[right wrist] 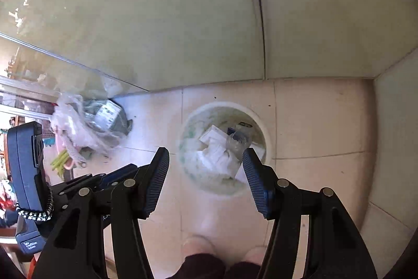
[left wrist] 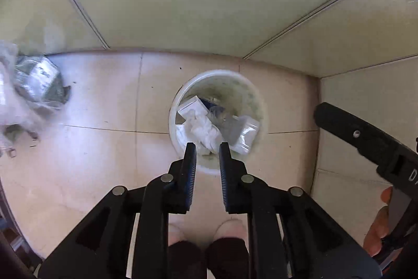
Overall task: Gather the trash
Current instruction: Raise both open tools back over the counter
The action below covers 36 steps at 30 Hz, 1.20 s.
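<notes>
Just beyond the empty, slightly parted left gripper [left wrist: 207, 148] and wide-open right gripper [right wrist: 206, 156], crumpled tissue [left wrist: 206, 131] (light, soft) invites pinching its raised fold.

My left gripper [left wrist: 207, 148] hangs slightly parted over the white bin [left wrist: 172, 122] holding crumpled tissues [left wrist: 203, 130], near the floor's right corner.

Left gripper [left wrist: 207, 148]: you are holding it at lower centre of the frame, fingers narrowly parted, gripping nothing.
Right gripper [right wrist: 206, 157]: you are holding it at lower centre, fingers spread wide, empty.
</notes>
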### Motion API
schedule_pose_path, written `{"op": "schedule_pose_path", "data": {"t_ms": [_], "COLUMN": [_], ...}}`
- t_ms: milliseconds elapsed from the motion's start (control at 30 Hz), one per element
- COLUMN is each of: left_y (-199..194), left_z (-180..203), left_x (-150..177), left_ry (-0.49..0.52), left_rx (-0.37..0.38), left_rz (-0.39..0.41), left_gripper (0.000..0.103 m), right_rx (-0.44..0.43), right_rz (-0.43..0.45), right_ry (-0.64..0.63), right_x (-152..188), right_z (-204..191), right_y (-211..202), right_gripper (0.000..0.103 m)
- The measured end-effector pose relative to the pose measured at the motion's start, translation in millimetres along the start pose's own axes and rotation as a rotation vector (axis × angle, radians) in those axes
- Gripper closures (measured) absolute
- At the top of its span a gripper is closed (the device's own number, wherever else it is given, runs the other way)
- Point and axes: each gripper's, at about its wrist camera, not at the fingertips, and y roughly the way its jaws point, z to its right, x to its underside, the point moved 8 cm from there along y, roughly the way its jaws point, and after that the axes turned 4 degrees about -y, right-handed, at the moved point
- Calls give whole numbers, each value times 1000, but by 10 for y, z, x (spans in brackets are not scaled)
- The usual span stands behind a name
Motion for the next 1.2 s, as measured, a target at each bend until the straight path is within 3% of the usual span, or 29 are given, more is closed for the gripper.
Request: {"op": "schedule_pose_path", "data": {"t_ms": [233,500,700,900,1000,1067,1200], "left_y": [-1542,-3530,-4723,-5476,-5749,-5871,-6044], "left_z": [349,776,1002,1211,1304,1372,1428], "left_x": [0,-82,-74,-169,-276,-418,-691], "left_ry": [50,178,256,263,242,220,186], "left_rx": [-23,-24,-27,6,11,12,10], "left_rz": [62,194,319,422,473,500,554], "left_gripper": [88,87,74,65,51,28,19], "right_rx": [32,58,61,74,69,75,96], "right_rz": [57,207,332,444,478,491,513], "right_ry": [2,-22,-22,-21,-15,-21,-37], "right_x": [-136,-320,-405,-484,-552,-628,-868], "right_z": [-453,-1184,-1574,-1822,-1888,-1909,-1824], "right_y": [-1405,-3135,-4116,-4797,-4944,-5027,-5228], "right_gripper": [48,48,48,48,48,48,48]}}
